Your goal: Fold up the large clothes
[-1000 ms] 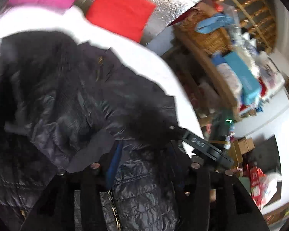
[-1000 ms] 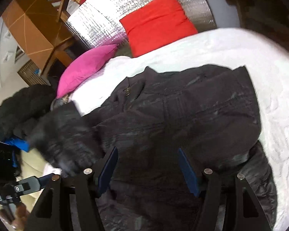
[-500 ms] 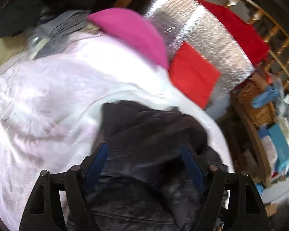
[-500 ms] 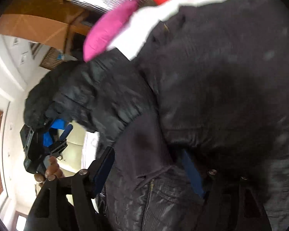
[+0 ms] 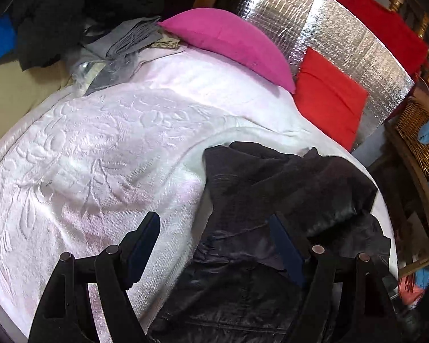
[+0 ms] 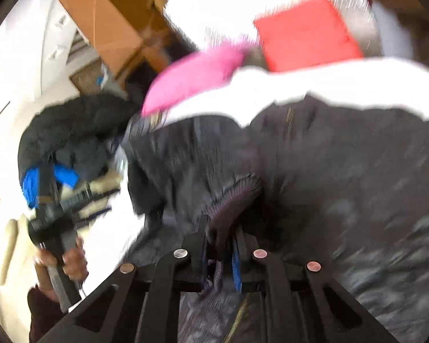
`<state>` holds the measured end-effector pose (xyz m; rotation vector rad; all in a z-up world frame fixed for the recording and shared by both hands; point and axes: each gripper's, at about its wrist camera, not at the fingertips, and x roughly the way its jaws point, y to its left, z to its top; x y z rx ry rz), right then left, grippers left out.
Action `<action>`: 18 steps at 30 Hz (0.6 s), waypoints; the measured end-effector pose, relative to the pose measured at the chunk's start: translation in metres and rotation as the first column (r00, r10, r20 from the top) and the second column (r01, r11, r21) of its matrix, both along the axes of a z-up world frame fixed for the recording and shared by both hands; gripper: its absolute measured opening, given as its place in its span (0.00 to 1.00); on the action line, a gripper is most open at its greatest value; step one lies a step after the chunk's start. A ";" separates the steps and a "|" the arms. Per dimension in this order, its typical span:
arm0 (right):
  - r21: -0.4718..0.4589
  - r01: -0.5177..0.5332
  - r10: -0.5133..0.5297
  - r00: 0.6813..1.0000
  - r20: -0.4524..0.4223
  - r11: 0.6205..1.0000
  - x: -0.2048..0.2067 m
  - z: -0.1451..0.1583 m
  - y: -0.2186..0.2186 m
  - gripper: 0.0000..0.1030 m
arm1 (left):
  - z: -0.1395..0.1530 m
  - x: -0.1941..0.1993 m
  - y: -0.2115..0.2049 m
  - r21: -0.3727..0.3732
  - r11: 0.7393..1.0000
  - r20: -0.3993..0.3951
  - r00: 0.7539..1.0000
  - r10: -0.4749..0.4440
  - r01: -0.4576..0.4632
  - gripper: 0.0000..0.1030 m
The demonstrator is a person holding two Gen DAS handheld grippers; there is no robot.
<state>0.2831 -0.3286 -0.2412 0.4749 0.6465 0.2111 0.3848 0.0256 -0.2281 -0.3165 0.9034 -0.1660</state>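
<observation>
Partway through, at a guess, with most of the folding not yet done. Black jacket [image 5: 286, 188] on the bed [image 5: 100, 157], toward its right side, below the pink pillow [image 5: 228, 40] and red pillow [image 5: 329, 97]. Bunched and rumpled rather than flat, one part lapped over the body, edges uneven, no neat rectangle yet.

Left tongs [image 5: 214, 245] spread apart, holding nothing, one finger over the white bedspread, the other over the jacket's edge. Right tongs [image 6: 220, 245] pinched together on a ribbed cuff [image 6: 234, 197] of the jacket, sleeve apparently gathered toward the middle; view blurred, so hard to tell exactly.

Probably left to do: laying that sleeve across the body, bringing in the other side, smoothing the bulk, then doubling the length. Puffy, slippery fabric, likely to spring back open.
</observation>
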 end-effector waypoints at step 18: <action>0.403 0.219 -0.127 0.962 -0.242 0.889 0.021 -0.059 -0.138 0.57 | -0.042 0.016 -0.057 0.214 0.969 -0.145 0.985 -0.094 0.124 0.77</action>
